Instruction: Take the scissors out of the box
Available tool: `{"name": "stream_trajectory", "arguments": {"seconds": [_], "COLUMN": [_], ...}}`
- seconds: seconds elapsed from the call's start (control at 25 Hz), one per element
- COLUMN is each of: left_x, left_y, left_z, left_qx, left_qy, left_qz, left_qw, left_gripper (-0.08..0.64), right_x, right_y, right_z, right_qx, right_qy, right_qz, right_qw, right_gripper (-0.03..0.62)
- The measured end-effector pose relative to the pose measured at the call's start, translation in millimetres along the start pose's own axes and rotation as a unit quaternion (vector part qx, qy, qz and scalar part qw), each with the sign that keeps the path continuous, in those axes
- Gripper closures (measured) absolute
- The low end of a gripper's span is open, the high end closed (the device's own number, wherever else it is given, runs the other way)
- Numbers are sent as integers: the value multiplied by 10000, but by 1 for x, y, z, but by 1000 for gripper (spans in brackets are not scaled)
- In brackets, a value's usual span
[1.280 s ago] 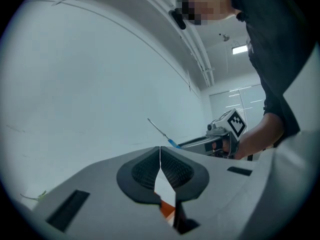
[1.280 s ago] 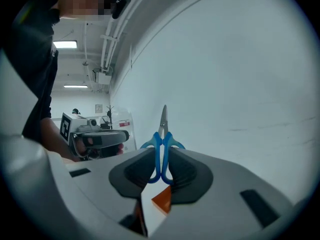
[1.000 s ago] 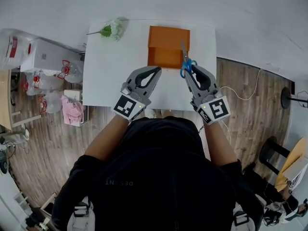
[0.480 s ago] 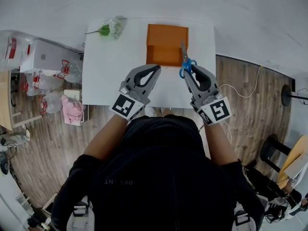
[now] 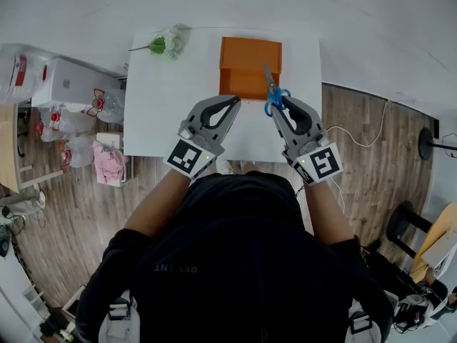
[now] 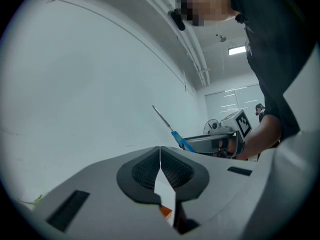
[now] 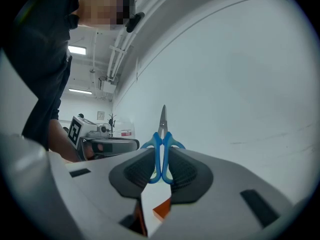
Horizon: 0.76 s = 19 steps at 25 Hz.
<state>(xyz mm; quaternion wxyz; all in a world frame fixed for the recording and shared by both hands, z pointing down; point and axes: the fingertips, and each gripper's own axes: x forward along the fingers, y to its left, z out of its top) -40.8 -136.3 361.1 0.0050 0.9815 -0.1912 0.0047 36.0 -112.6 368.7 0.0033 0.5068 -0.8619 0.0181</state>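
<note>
Blue-handled scissors (image 5: 274, 96) (image 7: 162, 144) (image 6: 172, 130) are held above the white table (image 5: 164, 113), blades pointing away and upward. My right gripper (image 5: 277, 103) (image 7: 161, 168) is shut on their handles. The open orange box (image 5: 248, 68) lies at the table's far middle, just beyond the scissors; a corner of it shows low between the jaws in both gripper views. My left gripper (image 5: 232, 104) (image 6: 160, 159) hovers over the table's near edge, left of the scissors, its tips together and nothing between them.
A bunch of white flowers with green leaves (image 5: 166, 43) lies at the table's far left corner. Bags and boxes (image 5: 68, 98) crowd the wooden floor to the left. A white cable (image 5: 357, 138) runs over the floor on the right.
The scissors' blades have tilted slightly left over the box. Both grippers stay where they were.
</note>
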Motion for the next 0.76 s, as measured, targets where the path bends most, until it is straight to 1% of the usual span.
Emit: {"name": "stream_trajectory", "arguments": {"seconds": [0.36, 0.52, 0.6, 0.76], "left_x": [-2, -1, 0, -1], "left_y": [6, 8, 5, 18], "left_z": [3, 2, 3, 0], "left_qx": [5, 80, 30, -82], "left_qy": [-7, -105, -78, -8], "left_qz": [27, 29, 20, 30], "left_qw": [10000, 9999, 10000, 10000], "left_gripper": [540, 540, 540, 540], "right_x": [5, 7, 6, 21], "right_y": [0, 0, 0, 1], "right_z": [2, 4, 6, 9], "right_qx": [-44, -15, -2, 128], "right_qy": [35, 13, -1, -48], "right_qz": [-6, -26, -24, -47], "right_qw": [10000, 10000, 10000, 9999], "right_gripper": [500, 500, 500, 500]}}
